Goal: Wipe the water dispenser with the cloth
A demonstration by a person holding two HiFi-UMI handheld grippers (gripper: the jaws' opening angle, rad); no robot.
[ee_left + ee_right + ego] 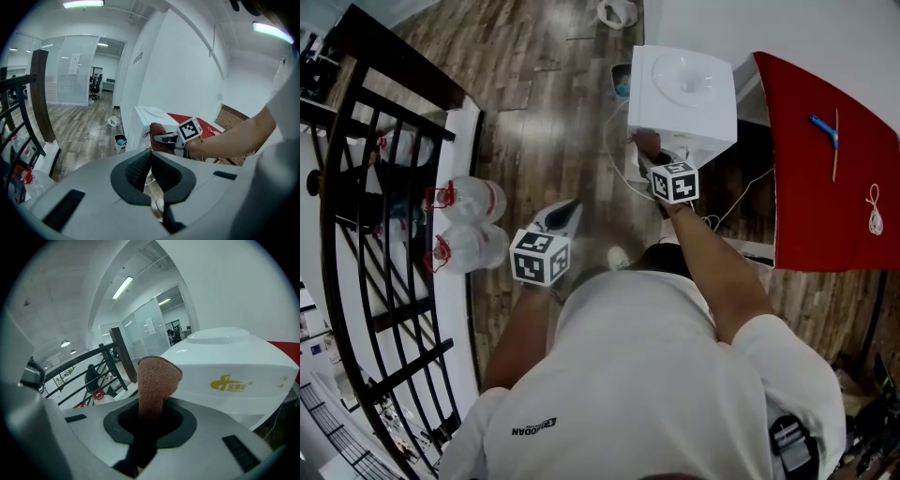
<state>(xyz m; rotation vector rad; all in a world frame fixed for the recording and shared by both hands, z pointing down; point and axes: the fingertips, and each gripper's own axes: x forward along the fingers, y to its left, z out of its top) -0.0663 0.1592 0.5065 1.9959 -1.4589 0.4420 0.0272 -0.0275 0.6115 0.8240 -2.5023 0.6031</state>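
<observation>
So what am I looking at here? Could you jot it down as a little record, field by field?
Setting: room with a wooden floor and a black railing
Person: white shirt, standing, one gripper in each hand
Right gripper: shut on the brown cloth, up against the dispenser's front
Left gripper: shut, empty, away from the dispenser
Water dispenser: white, no bottle on top
Contact: cannot tell whether the cloth touches it
Nearby: two water bottles beside the railing
</observation>
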